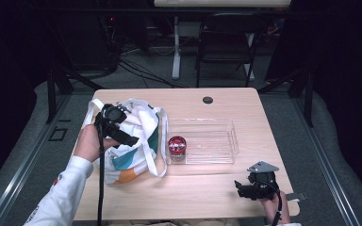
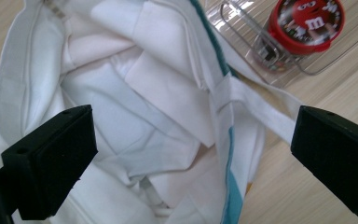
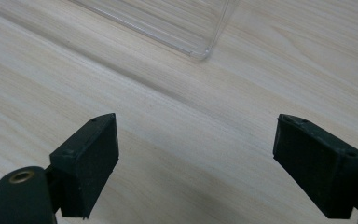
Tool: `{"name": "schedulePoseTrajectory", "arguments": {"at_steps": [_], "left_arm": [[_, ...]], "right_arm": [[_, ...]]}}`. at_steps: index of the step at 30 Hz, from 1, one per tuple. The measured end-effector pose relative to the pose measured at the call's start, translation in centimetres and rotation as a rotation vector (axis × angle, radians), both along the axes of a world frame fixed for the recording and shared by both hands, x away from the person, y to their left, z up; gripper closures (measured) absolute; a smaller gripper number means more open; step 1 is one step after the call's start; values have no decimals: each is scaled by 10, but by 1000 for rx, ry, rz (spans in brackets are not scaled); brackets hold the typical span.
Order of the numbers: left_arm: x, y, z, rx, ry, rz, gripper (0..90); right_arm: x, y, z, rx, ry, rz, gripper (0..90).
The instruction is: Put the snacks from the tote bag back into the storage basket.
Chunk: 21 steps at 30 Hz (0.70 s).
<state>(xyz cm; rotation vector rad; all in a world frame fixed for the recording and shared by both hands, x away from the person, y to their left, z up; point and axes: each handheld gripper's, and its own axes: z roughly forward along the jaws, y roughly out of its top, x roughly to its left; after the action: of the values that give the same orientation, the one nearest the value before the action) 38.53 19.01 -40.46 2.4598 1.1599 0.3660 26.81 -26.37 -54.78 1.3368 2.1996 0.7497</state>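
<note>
Hovering my left gripper (image 1: 122, 136) over the tote bag (image 1: 136, 141) on the worktop (image 1: 207, 188), jaws wide and empty; red tin (image 1: 177, 145) sat in the clear tray (image 1: 217, 141); right gripper (image 1: 245, 188) idle, wide; I figured dipping straight into the bag's mouth was safest.

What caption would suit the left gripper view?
Open left gripper above a white tote bag, red candy tin in a clear tray beyond.

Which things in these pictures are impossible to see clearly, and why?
- Bottom of the white cloth tote bag: left gripper view, folds of fabric cover it.
- Contents of the red round candy tin: high view, its lid is closed.
- Far end of the clear plastic tray: right gripper view, cut off by the top edge.
</note>
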Motion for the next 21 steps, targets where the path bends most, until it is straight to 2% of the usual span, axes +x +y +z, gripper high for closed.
{"name": "schedulePoseTrajectory", "arguments": {"at_steps": [6, 16, 19, 21], "left_arm": [[-15, 27, -13, -18, -11, 47, 3], [-38, 65, -49, -56, 16, 125, 3], [-47, 75, -58, -85, 7, 147, 3], [-54, 79, -64, -102, -16, 162, 3]], "right_arm": [[0, 0, 0, 1, -1, -1, 136], [0, 0, 0, -5, 6, 1, 136], [0, 0, 0, -5, 4, 0, 136], [0, 0, 0, -8, 7, 1, 137]]}}
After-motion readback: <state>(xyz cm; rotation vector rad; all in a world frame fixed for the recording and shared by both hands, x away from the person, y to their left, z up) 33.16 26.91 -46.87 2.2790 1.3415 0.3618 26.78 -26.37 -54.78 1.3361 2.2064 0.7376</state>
